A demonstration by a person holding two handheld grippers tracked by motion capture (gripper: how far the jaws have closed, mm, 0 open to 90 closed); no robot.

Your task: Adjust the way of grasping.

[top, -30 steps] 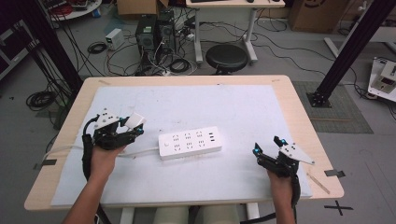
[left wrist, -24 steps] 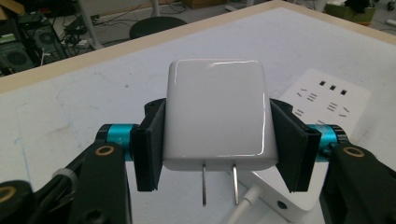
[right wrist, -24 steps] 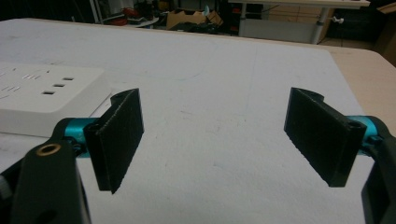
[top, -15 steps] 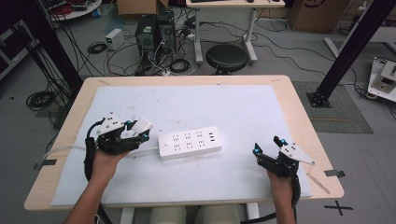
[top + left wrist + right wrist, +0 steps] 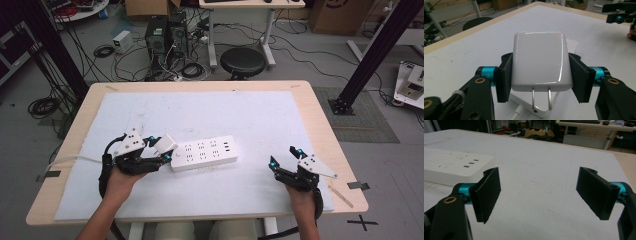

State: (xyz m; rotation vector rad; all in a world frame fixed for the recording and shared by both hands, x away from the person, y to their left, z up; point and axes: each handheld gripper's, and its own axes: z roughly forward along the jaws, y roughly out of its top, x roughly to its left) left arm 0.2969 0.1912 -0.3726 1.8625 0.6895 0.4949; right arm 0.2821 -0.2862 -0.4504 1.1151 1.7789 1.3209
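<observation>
Left gripper (image 5: 162, 152) clamped on white charger (image 5: 540, 60), carried closer to power strip (image 5: 205, 152) end, prongs now just above; plug-in judged imminent. Right gripper (image 5: 285, 162) parked wide, empty.

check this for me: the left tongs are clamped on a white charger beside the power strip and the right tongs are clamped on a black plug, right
Not quite. The right tongs are open and hold nothing, as the right gripper view shows. The rest stands: the left tongs are clamped on the white charger beside the power strip.
</observation>
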